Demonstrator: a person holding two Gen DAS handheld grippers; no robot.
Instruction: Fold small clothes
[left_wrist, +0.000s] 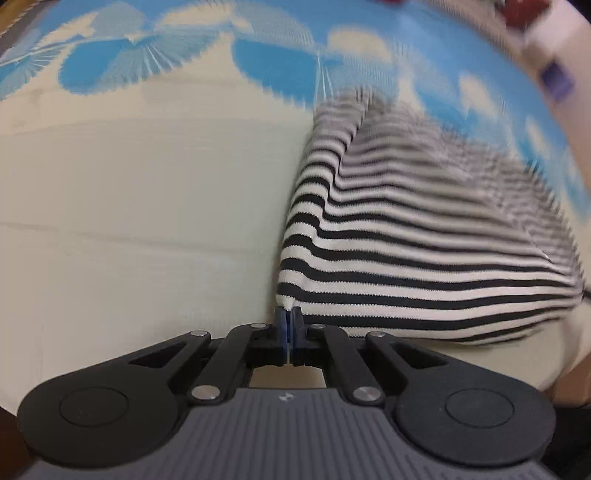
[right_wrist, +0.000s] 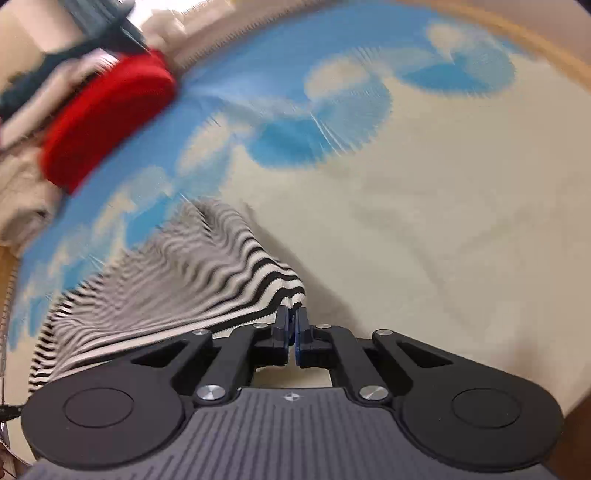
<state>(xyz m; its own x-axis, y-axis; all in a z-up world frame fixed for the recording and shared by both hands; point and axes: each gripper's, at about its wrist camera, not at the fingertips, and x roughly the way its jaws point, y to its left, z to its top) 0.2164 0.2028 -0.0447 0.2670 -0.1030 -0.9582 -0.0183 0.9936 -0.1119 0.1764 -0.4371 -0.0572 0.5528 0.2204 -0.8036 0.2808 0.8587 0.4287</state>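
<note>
Cream cloth with a blue fan print, the bed cover (left_wrist: 129, 221), formed the work surface and carried the whole scene. A pile of other clothes lay at its far edge, with a red item (right_wrist: 107, 118) most visible. The striped garment (left_wrist: 424, 258), black on white, lay spread across the cover between the two tools, its body sagging while two near corners were raised. This hold was probably chosen to carry one edge over as a fold. The left gripper (left_wrist: 287, 321) was clamped on one corner, the cloth extending forward and to its right. The right gripper (right_wrist: 292, 325) was clamped on the other corner, the cloth extending forward and to its left.
</note>
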